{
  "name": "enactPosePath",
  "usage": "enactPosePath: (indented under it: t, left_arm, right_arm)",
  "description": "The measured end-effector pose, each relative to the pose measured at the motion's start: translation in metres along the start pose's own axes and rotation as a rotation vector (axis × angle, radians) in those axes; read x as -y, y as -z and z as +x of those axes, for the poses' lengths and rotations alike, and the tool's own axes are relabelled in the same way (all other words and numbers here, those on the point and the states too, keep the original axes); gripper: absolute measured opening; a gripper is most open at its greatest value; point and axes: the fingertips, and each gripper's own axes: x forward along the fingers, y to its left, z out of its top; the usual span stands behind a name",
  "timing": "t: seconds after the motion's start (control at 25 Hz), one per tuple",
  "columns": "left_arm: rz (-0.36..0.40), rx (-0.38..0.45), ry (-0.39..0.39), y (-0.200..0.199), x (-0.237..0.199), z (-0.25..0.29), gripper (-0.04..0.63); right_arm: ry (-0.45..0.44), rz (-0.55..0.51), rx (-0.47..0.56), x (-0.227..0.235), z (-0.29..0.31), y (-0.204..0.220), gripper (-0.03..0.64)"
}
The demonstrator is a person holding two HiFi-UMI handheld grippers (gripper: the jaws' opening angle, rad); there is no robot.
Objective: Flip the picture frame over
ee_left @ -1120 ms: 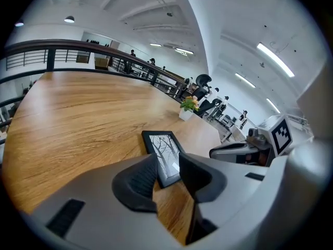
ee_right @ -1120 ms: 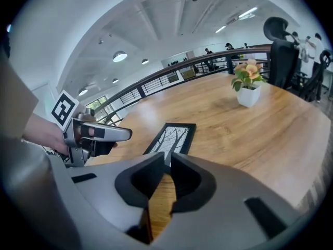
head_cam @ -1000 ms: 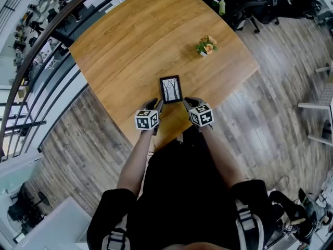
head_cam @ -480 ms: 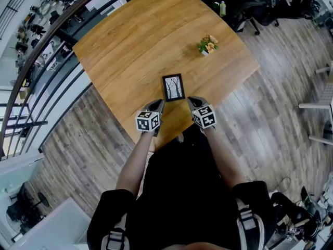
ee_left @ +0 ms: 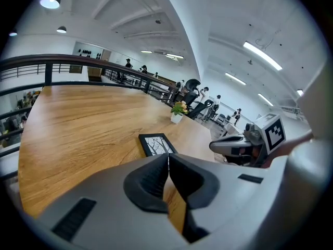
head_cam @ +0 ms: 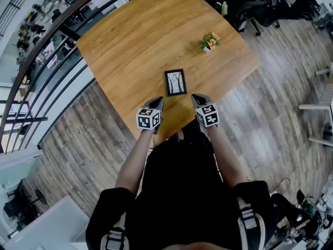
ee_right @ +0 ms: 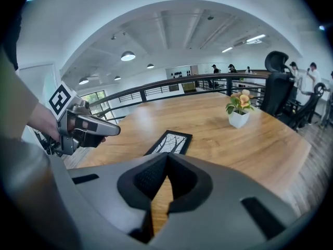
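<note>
The picture frame [head_cam: 175, 82] is black with a tree drawing facing up. It lies flat on the wooden table [head_cam: 135, 40] near its front corner, also visible in the left gripper view [ee_left: 156, 144] and the right gripper view [ee_right: 170, 142]. My left gripper [head_cam: 158, 102] hovers just short of the frame's near left corner, apart from it. Its jaws [ee_left: 167, 163] have just closed and are shut with nothing between them. My right gripper [head_cam: 197, 98] sits off the frame's near right corner, also shut and empty [ee_right: 166, 163].
A small white pot of flowers [head_cam: 209, 42] stands at the table's far right. The table's front corner lies just under the grippers, with wood floor beyond. A railing [head_cam: 47, 61] runs along the left side; office chairs [head_cam: 255, 4] stand at the back right.
Both grippers have drawn back from the frame's near corners toward the table's front edge and risen a little. The frame lies flat, apart from them.
</note>
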Motion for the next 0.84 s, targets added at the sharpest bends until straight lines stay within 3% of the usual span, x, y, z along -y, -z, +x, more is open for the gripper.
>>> enactPosePath:
  t: [0.84]
  left_arm:
    - [-0.052,0.061,-0.023,0.001,-0.015,-0.033,0.025]
  right_arm:
    - [0.057,-0.022,-0.017,-0.010,-0.014,0.010,0.008]
